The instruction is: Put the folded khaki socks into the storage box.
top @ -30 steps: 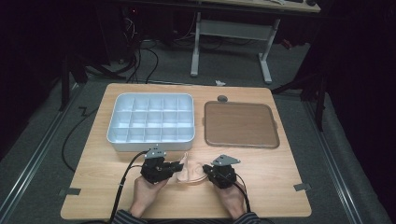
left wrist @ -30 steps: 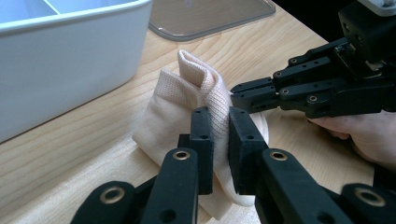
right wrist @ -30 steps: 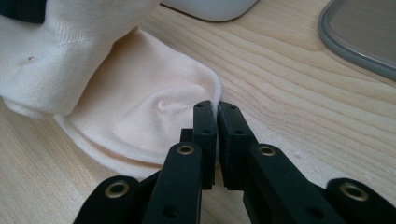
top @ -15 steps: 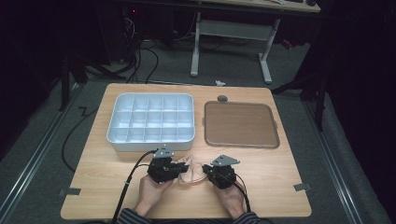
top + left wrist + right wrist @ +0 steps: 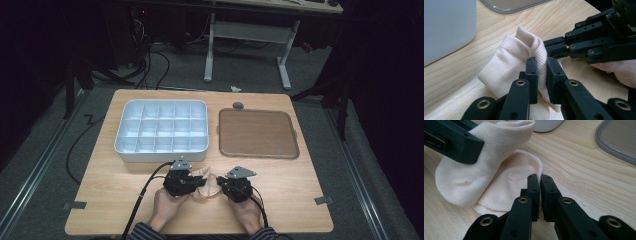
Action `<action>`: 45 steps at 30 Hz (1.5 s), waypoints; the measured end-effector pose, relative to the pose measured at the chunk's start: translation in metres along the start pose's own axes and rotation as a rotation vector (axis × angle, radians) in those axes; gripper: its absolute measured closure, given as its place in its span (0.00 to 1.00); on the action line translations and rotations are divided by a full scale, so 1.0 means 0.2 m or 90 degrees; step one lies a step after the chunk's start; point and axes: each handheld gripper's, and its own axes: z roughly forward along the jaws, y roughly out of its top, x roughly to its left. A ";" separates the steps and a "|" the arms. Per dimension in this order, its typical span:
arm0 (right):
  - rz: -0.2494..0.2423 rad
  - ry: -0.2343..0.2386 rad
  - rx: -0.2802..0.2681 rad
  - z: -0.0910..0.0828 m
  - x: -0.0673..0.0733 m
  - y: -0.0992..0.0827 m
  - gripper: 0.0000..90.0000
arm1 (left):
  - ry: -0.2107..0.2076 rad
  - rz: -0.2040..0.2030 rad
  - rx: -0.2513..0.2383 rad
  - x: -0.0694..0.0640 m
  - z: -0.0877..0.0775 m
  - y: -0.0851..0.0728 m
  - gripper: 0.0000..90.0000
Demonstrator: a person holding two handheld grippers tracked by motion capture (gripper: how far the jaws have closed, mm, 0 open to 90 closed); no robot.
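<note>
A pale peach sock [image 5: 206,185] lies on the wooden table [image 5: 120,180] near its front edge, between my two grippers. My left gripper [image 5: 194,181] is shut on a folded ribbed part of the sock [image 5: 524,50], its jaws [image 5: 541,75] pinching the fabric. From the right, my right gripper [image 5: 224,186] is shut on the sock's thin edge [image 5: 524,177]; the cloth shows as a sliver between its jaws [image 5: 540,186]. In the left gripper view the right gripper [image 5: 551,47] grips the far side of the fold. The sock is doubled over itself.
A white tray [image 5: 162,152] with several compartments stands just behind the grippers at the left. A brown flat tray [image 5: 257,132] lies at the back right, with a small grey round object [image 5: 238,105] behind it. Hands and striped sleeves come in at the bottom edge.
My left gripper has shifted a little to the right, toward the right gripper, bringing the sock's fold with it. The right gripper has stayed put.
</note>
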 end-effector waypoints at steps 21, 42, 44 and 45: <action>-0.011 -0.017 -0.001 0.00 0.01 0.00 0.90 | 0.022 0.014 0.033 0.00 0.07 -0.03 0.89; 0.008 -0.016 -0.025 -0.08 -0.02 0.01 0.80 | -0.017 0.032 -0.010 -0.02 0.01 -0.03 0.64; 0.012 -0.012 -0.030 -0.10 -0.02 0.01 0.81 | -0.020 0.032 -0.019 -0.03 0.00 -0.02 0.64; 0.014 -0.010 -0.032 -0.11 -0.03 0.01 0.82 | -0.025 0.028 -0.024 -0.03 -0.01 -0.02 0.64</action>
